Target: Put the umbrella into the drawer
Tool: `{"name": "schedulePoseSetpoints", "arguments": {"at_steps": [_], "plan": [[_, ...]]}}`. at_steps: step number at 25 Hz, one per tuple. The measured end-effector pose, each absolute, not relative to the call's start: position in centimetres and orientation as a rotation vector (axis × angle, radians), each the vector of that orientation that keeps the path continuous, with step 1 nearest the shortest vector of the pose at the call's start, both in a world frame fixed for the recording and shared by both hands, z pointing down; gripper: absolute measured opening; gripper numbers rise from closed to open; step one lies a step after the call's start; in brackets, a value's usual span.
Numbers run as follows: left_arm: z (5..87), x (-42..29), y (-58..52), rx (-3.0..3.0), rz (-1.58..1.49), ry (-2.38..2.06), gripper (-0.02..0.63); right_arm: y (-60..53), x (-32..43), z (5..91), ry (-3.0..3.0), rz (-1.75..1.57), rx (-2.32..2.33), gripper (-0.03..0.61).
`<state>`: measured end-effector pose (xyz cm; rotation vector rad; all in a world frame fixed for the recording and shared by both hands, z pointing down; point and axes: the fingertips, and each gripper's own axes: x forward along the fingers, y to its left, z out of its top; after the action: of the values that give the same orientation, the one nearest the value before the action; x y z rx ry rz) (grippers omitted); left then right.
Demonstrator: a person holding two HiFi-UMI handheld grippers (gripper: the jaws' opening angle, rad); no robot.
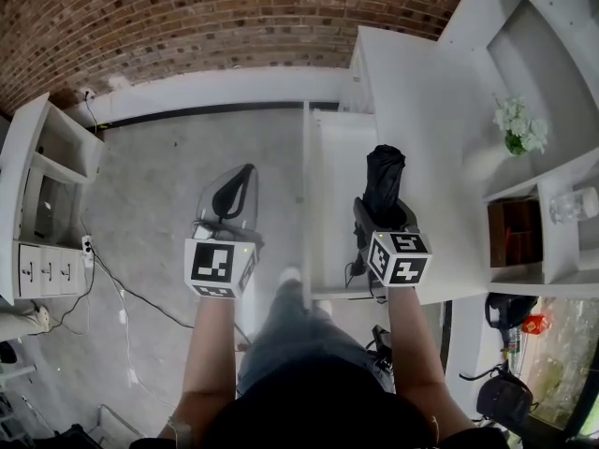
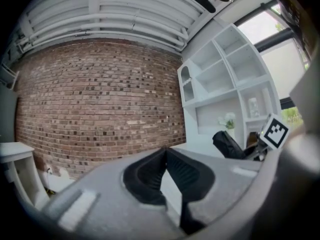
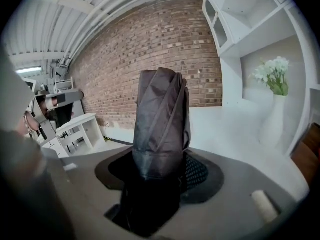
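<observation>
A folded black umbrella (image 1: 384,183) stands out of my right gripper (image 1: 379,217), which is shut on its lower part. In the right gripper view the umbrella (image 3: 161,129) rises between the jaws of the right gripper (image 3: 162,168) and hides the pads. It hangs over the right side of an open white drawer (image 1: 307,204) pulled out from the white cabinet. My left gripper (image 1: 247,170) hovers over the grey floor left of the drawer. Seen in its own view, the left gripper (image 2: 166,153) is shut with its tips touching and nothing between them.
A white counter (image 1: 426,129) runs right of the drawer, with shelves behind holding a vase of white flowers (image 1: 520,129), a glass jar (image 1: 573,204) and a wooden box (image 1: 513,234). A small white drawer unit (image 1: 42,271) and cables (image 1: 117,293) lie at the left. A brick wall (image 1: 187,17) stands ahead.
</observation>
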<state>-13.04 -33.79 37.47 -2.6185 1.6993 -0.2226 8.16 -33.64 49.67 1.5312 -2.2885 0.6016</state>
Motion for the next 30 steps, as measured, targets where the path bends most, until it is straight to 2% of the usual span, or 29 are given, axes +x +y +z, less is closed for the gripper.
{"name": "schedulePoseSetpoints", "arguments": {"at_steps": [30], "plan": [[42.6, -14.1, -41.6, -2.774, -0.300, 1.610, 0.000, -40.3, 5.0, 70.6, -1.831, 1.035, 1.237, 0.258]]}}
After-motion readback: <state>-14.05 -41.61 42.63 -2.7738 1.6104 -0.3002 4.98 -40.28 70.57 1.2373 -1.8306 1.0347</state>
